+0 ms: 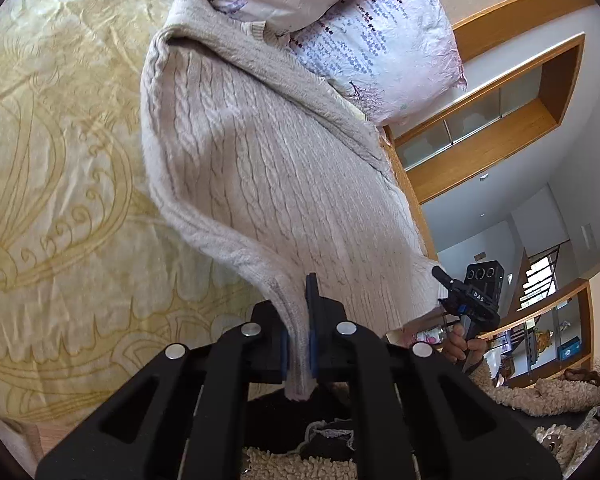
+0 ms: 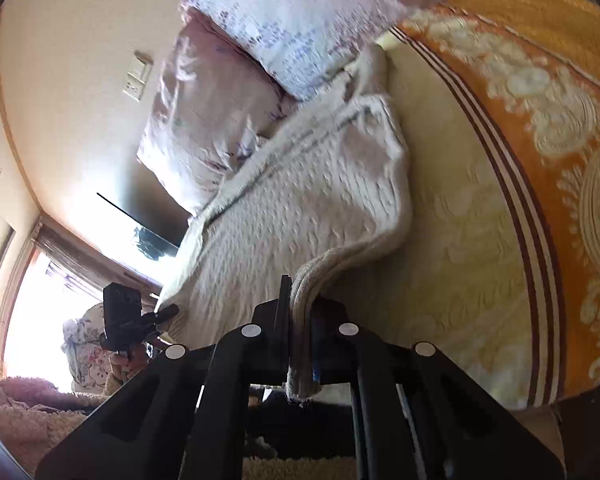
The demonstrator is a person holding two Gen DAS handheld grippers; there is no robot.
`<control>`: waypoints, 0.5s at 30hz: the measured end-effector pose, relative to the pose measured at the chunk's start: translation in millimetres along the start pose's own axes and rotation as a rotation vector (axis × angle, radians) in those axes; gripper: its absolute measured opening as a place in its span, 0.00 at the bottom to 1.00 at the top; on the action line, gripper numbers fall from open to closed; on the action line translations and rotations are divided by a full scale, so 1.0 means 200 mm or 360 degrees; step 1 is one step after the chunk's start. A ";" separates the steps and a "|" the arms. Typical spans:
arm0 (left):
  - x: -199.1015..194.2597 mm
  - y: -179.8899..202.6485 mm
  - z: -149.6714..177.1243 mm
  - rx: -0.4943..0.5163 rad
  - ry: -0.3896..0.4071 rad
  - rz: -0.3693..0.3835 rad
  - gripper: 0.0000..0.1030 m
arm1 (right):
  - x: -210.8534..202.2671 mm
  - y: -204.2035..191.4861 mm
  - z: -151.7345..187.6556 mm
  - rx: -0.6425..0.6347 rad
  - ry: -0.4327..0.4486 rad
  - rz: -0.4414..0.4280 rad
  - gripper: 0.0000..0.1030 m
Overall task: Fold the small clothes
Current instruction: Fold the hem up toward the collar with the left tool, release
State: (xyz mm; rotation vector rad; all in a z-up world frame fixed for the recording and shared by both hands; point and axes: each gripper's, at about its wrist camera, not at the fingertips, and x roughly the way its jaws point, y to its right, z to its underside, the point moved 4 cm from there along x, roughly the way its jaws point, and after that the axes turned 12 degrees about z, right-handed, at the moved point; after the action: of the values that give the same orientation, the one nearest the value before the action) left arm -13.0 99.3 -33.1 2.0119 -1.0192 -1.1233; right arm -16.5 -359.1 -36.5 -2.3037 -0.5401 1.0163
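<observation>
Sweater — cream cable-knit, on our bedspread: we clamp its hem in left gripper and right gripper, both closed tight.

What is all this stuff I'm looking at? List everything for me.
sweater: one, beige cable-knit, spread on the bed, near hem lifted.
bedspread: one, pale yellow patterned with an orange border, under the sweater.
pillows: two, pinkish-white floral, at the sweater's far end.
wooden shelf: one, brown, on the wall behind.
left tongs: one, black, shut on the sweater's hem.
right tongs: one, black, shut on the other hem corner.
hand: one, holding the right tongs.
</observation>
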 end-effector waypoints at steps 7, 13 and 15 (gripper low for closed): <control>-0.11 0.07 -0.24 0.0211 0.0248 -0.0126 0.06 | -0.01 -0.16 -0.24 -0.0173 0.0327 0.0122 0.07; -0.16 0.07 -0.56 0.0284 0.0483 -0.0253 0.06 | 0.01 -0.30 -0.47 -0.0338 0.0632 0.0336 0.07; -0.15 0.08 -0.67 0.0328 0.0561 -0.0313 0.06 | 0.02 -0.37 -0.55 -0.0411 0.0769 0.0456 0.07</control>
State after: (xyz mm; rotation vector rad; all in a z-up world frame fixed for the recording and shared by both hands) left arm 89.6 135.0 53.6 2.4104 -0.7938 -0.7402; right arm 61.1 -336.9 69.1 -2.7910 -0.1509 0.4892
